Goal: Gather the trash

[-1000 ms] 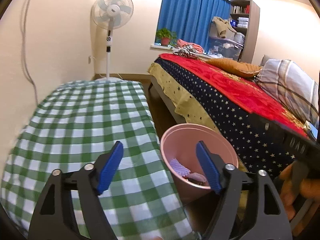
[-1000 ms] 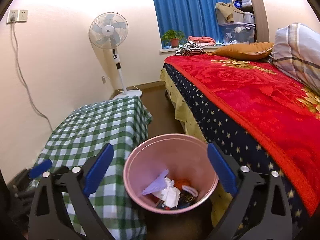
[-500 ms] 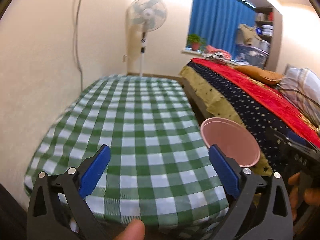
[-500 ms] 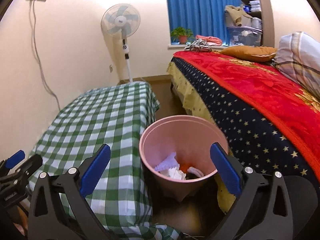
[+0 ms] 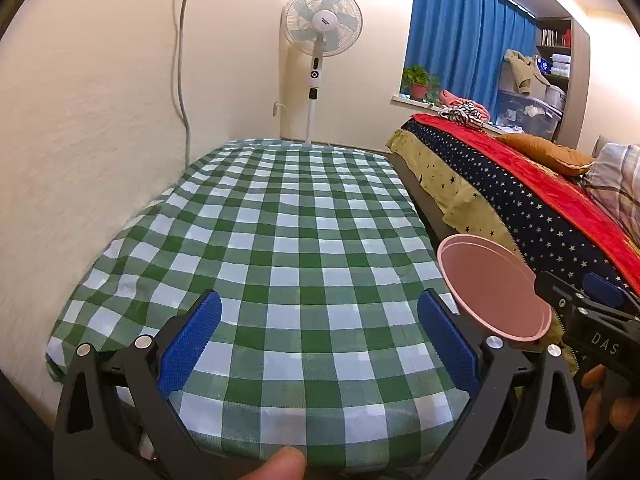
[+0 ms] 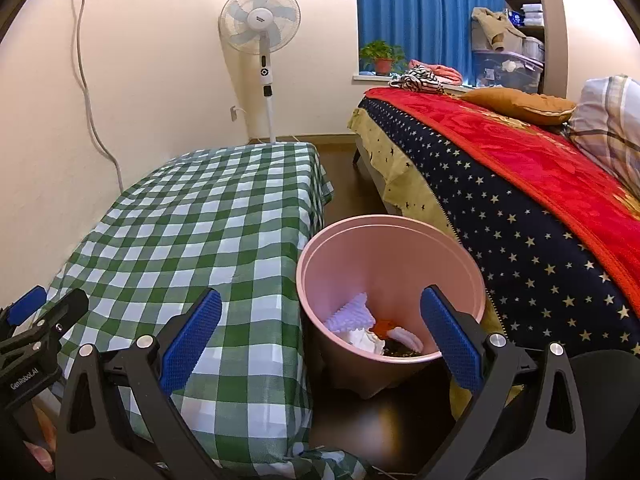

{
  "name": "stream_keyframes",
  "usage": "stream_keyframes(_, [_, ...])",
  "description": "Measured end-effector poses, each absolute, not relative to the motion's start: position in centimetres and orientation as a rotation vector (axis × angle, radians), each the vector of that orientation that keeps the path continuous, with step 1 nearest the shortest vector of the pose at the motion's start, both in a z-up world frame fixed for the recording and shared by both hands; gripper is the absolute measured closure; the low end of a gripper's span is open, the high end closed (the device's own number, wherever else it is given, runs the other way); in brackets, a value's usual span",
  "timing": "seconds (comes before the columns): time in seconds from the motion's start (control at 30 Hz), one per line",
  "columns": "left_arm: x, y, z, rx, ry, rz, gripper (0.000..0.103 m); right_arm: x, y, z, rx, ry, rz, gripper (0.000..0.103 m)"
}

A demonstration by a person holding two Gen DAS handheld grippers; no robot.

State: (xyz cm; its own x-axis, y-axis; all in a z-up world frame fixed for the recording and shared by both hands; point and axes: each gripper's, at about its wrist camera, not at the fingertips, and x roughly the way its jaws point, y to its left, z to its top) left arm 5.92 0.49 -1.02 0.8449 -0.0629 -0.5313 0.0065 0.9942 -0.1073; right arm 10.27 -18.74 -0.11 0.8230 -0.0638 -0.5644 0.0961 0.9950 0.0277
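Only the right wrist view shows trash [image 6: 370, 330] – seemingly crumpled paper – inside the pink bin [image 6: 390, 240].

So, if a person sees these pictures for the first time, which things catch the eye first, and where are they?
The green checked tablecloth fills the middle, along the left wall. Right of it, on the floor beside the bed with a red blanket, stands a pink bin holding crumpled trash. A white fan stands behind, near the blue curtain.
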Motion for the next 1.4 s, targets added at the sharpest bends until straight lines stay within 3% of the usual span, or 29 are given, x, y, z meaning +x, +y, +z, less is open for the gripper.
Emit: stream_keyframes(1.4, [6.25, -0.34, -1.46, -0.089, 0.565, -0.041, 0.008, 10.48, -18.48, -0.05, 0.052, 0.594, -0.085, 0.005])
